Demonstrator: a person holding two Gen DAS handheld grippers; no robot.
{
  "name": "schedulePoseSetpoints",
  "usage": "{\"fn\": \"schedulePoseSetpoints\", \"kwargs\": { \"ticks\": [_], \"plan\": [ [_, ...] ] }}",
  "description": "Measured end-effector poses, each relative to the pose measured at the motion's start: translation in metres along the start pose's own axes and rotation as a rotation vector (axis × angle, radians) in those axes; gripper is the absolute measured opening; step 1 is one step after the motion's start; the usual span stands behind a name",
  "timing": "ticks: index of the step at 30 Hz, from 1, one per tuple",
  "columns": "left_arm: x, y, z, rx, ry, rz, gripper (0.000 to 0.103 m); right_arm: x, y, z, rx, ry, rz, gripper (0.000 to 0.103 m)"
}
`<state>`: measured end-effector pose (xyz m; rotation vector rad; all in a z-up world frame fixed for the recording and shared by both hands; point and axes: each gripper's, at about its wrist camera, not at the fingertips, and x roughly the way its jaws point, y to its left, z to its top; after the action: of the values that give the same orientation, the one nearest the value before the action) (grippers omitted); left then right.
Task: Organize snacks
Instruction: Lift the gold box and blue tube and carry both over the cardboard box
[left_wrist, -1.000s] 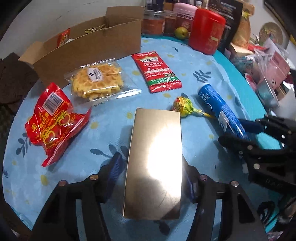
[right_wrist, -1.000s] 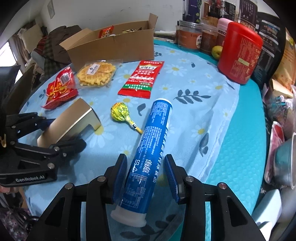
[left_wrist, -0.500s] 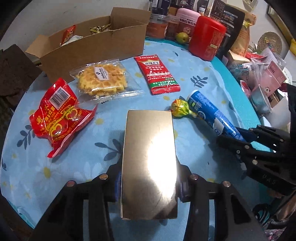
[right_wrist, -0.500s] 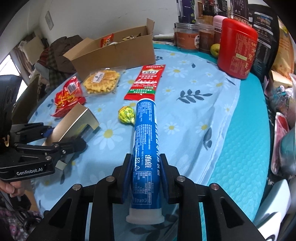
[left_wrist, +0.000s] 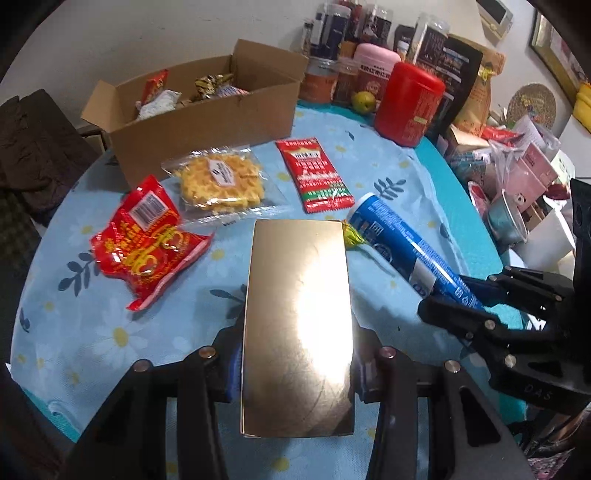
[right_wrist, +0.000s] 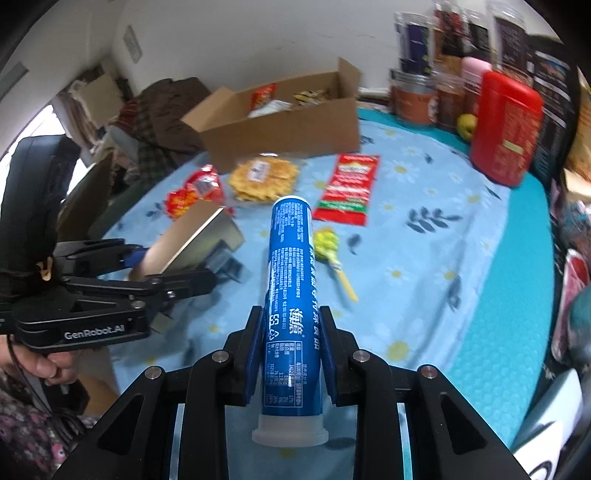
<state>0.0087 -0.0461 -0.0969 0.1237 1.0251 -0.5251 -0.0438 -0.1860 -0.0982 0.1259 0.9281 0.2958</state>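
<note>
- My left gripper (left_wrist: 297, 363) is clamped on the gold box (left_wrist: 297, 317), its blue pads pressed against the two long sides near the box's near end; the box's shiny top face points up toward my camera and catches a bright glare.
- My right gripper (right_wrist: 290, 354) is clamped on the blue tube (right_wrist: 291, 273), pads against both sides close to its white cap, which sticks out toward me; the tube's far end points out over the table.
- From the left wrist view the blue tube runs diagonally from just beside the gold box's far right corner down into my right gripper's black fingers.
- Both things are held above the blue flowered tablecloth (left_wrist: 399, 177), not lying on it.
- On the cloth lie a crumpled red snack bag (left_wrist: 147, 240), a clear packet of waffle biscuits (left_wrist: 221, 181) and a flat red sachet (left_wrist: 316, 175), side by side in front of the cardboard box (left_wrist: 207, 122).
- A yellow-green lollipop (right_wrist: 327, 243) lies on the cloth just right of the tube, stick toward me.
- The cardboard box stands open at the table's far edge with several wrapped snacks already inside.
- A red canister (left_wrist: 408, 101) stands right of the box, among jars and dark bags at the back.
- In the right wrist view, a hand (right_wrist: 44, 365) grips the handle of my left gripper.
</note>
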Motion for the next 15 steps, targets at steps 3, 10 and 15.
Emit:
{"fn": "schedulePoseSetpoints", "kwargs": {
  "ticks": [3, 10, 15],
  "plan": [
    [-0.009, 0.004, 0.001, -0.018, -0.026, 0.012, 0.044, 0.001, 0.011, 0.006, -0.044, -0.006, 0.016, 0.028],
    [-0.028, 0.017, 0.007, -0.049, -0.078, 0.035, 0.044, 0.001, 0.028, 0.020, -0.090, -0.030, 0.086, 0.028],
    [-0.041, 0.020, 0.017, -0.046, -0.125, 0.049, 0.044, -0.006, 0.038, 0.036, -0.144, -0.069, 0.082, 0.028]
  ]
}}
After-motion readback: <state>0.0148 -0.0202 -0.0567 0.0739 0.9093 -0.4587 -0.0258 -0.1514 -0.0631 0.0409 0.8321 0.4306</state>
